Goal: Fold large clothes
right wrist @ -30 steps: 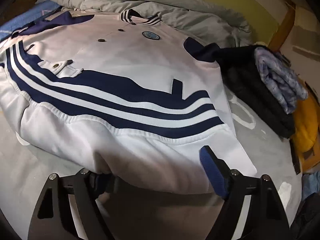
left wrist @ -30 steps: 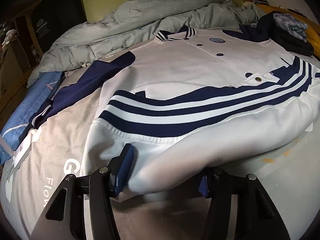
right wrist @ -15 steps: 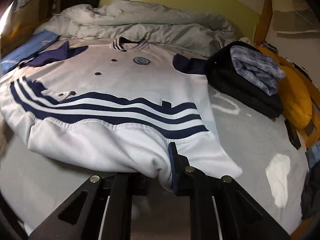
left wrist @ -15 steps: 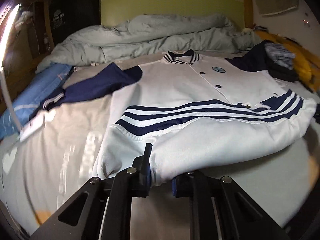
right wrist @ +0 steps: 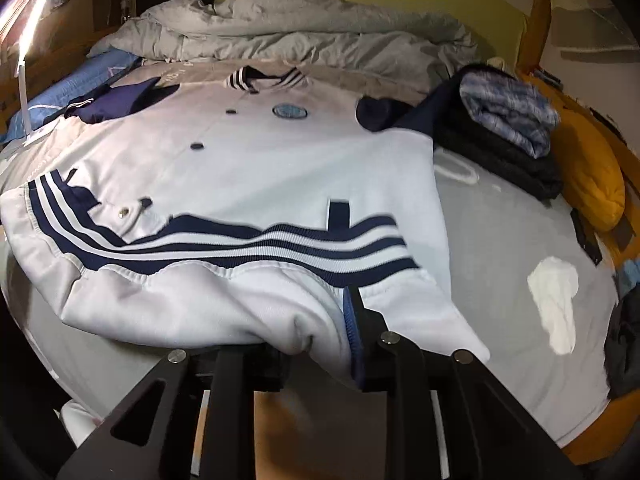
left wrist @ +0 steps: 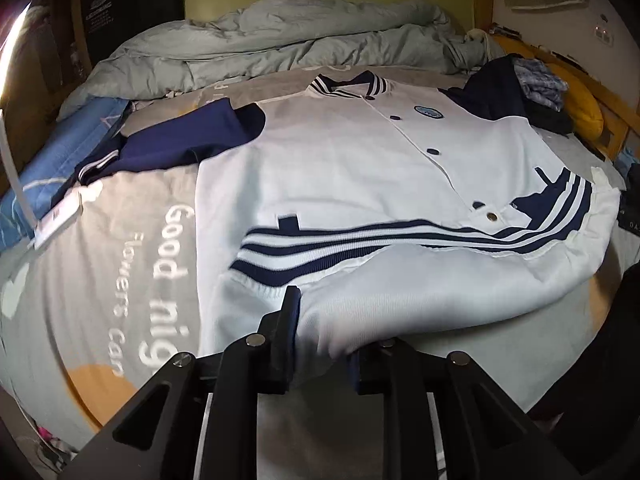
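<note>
The bed (left wrist: pixel 100 264), covered in a grey printed sheet, fills both views. A crumpled grey duvet (left wrist: pixel 280 44) is heaped at its 12 o'clock end. The white jacket (left wrist: pixel 360 168) with navy stripes lies front-up across the middle of the bed, collar toward 12 o'clock. Its lower part is doubled up so the striped hem band (right wrist: pixel 248 248) runs across the body. One navy sleeve (left wrist: pixel 176 144) spreads out toward 10 o'clock in the left view. A stack of folded dark clothes (right wrist: pixel 504 136) sits beside the jacket at 2 o'clock in the right view, with a yellow cushion (right wrist: pixel 588 176) just beyond it.

Both tongs reach in low from 6 o'clock, pointing along the bed toward the collar. The left tongs (left wrist: pixel 320 344) are nearly closed, pinching the white fold edge at the jacket's near left corner. The right tongs (right wrist: pixel 316 344) are likewise narrowed, with bunched white cloth gripped between the fingers at the near right corner.
</note>
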Demonstrator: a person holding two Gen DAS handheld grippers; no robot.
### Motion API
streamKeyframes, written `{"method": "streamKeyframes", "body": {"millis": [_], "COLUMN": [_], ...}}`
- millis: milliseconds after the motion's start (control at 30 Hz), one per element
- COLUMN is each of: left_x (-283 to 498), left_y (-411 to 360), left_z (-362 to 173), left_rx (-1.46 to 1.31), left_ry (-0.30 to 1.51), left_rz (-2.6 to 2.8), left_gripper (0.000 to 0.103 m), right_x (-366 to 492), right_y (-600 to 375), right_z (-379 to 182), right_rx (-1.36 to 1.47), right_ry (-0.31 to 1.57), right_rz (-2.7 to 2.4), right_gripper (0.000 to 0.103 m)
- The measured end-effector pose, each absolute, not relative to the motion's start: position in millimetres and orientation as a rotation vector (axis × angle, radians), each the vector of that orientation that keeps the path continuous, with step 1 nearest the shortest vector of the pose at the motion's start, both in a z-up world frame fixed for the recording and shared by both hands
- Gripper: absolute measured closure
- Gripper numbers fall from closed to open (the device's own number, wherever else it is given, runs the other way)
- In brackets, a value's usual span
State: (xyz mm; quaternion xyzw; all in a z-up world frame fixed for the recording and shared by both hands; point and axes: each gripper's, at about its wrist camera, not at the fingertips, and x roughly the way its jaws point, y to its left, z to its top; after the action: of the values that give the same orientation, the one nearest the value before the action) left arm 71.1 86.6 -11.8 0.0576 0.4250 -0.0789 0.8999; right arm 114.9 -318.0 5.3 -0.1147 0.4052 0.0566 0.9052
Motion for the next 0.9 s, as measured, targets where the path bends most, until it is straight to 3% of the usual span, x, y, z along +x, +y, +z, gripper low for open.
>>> {"method": "streamKeyframes", "body": {"millis": [133, 400, 533, 567, 600, 667, 733, 800, 900], "left_x": [107, 208, 244, 246, 251, 252, 247, 242, 239], "left_y": [92, 111, 115, 117, 120, 125, 132, 142, 159], "left_z": [6, 22, 5, 1, -5, -10, -10, -9, -9], "left_rx": [0.088, -0.005, -0.027, -0.031, -0.035, -0.022, -0.015, -0.040, -0.127], "left_ry": [0.906, 0.879, 0.825, 0.815, 0.806, 0.789, 0.764, 0.756, 0.778], "left_rz": [-0.188, -0.162, -0.182, -0.174, -0.145, -0.115, -0.119, -0.118, -0.117], "left_gripper": [0.080, 0.079, 0.071, 0.059, 0.036, 0.016, 0.016, 0.016, 0.016], "right_x": [148, 247, 286, 290, 294, 294, 291, 288, 281], "right_y": [-321, -322, -325, -325, -327, -336, -349, -365, -387], "right_z": [24, 33, 16, 10, 4, -3, -2, 2, 7], "right_rx": [-0.199, -0.107, -0.074, -0.081, -0.097, -0.117, -0.093, -0.037, 0.052], "right_ry": [0.825, 0.826, 0.814, 0.819, 0.819, 0.818, 0.816, 0.807, 0.803], "right_rz": [0.134, 0.130, 0.162, 0.167, 0.142, 0.087, 0.085, 0.081, 0.058], "right_gripper": [0.076, 0.076, 0.074, 0.065, 0.052, 0.039, 0.034, 0.019, 0.013]}}
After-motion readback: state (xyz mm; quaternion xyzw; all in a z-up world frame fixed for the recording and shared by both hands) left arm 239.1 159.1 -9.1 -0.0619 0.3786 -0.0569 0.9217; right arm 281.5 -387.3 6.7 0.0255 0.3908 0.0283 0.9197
